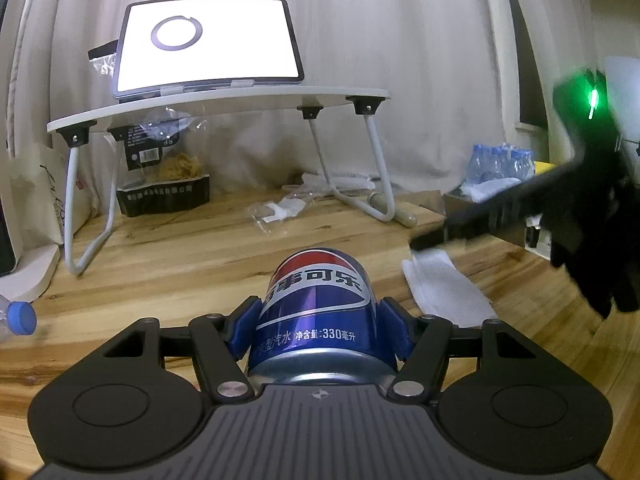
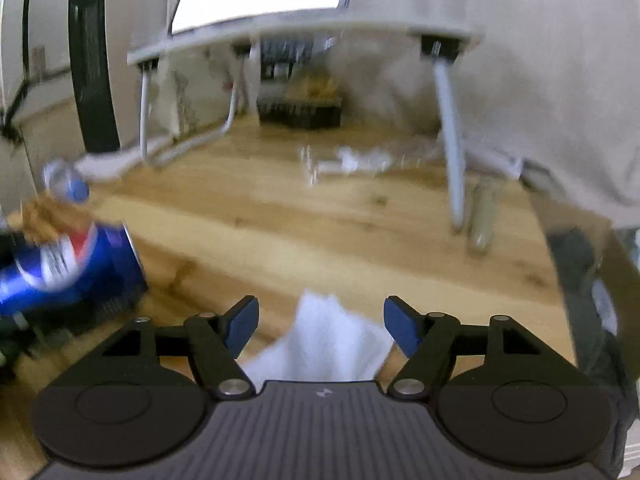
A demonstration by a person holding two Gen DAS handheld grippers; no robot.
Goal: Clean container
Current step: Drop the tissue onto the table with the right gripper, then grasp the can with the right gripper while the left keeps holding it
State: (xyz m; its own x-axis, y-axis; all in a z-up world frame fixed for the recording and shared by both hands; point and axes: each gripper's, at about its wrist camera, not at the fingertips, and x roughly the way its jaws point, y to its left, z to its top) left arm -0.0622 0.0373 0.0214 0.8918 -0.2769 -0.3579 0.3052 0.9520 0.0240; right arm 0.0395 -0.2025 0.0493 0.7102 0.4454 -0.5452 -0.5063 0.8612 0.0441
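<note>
Left fingers (image 1: 244,326) clamp the blue cola can (image 1: 316,312); right fingers (image 2: 240,324) stand apart over the white cloth (image 2: 324,336).

The left gripper (image 1: 318,328) holds the can lying on its side, its far end pointing away over the wooden table (image 1: 200,240) and its body pressed between both blue pads. The cloth lies flat on the table just to the right of the can, and the right gripper (image 2: 320,326) hovers low above it, tilted down, nothing pinched; that view is blurred. Judged from this, the step in hand is picking up the cloth: lower until both pads straddle a fold, close on a good bunch, then lift clear before swinging toward the can. The left hand should keep the can level and steady for wiping.
</note>
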